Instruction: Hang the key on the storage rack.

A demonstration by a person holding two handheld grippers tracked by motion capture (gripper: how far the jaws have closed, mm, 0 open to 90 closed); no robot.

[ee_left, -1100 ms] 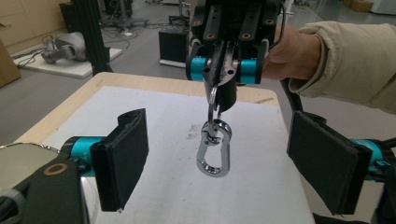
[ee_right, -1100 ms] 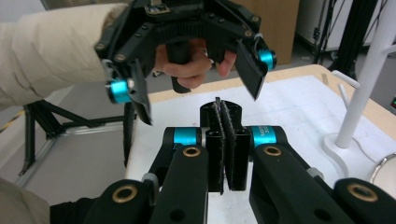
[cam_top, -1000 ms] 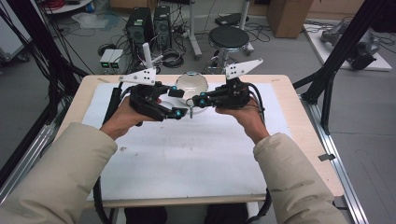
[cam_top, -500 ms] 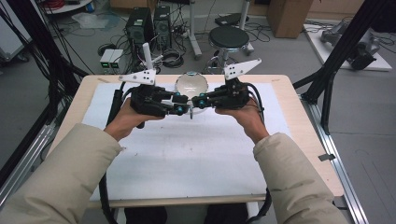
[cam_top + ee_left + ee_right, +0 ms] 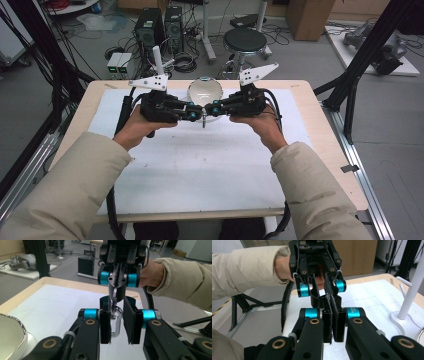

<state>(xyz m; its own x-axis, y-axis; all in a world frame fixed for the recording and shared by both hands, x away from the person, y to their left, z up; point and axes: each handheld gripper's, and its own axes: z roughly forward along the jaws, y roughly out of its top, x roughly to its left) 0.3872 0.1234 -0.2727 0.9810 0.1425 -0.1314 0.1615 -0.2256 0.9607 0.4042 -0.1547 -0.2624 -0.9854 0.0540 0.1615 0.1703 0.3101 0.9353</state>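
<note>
Two handheld grippers met nose to nose over the far middle of the white mat (image 5: 200, 165), above the wooden table (image 5: 325, 150). Right gripper (image 5: 214, 108) clamped tight on a silver carabiner (image 5: 115, 315): jaws pressed together on its upper end, seen head-on in the left gripper view at (image 5: 117, 280), metal loop hanging down from between the pads. Lower half of the carabiner sitting between the jaws of the left gripper (image 5: 117, 322); those jaws just been closing, one pad against the metal, the other pad a little off it with a gap showing, so not quite a grip yet, as far as that close-up allows. In the right gripper view, own black jaws (image 5: 333, 320) shut flat against each other, the carabiner itself hard to make out there, left gripper (image 5: 319, 290) facing in from above with a hand and beige sleeve behind. From the high view, left gripper (image 5: 196, 114) level with the right, carabiner a small glint hanging at the meeting point. Shiny metal bowl (image 5: 205, 91) just behind the two tips on the mat, its rim at the left edge in the left gripper view. White stand (image 5: 409, 297) upright on the mat, off to one side.
</note>
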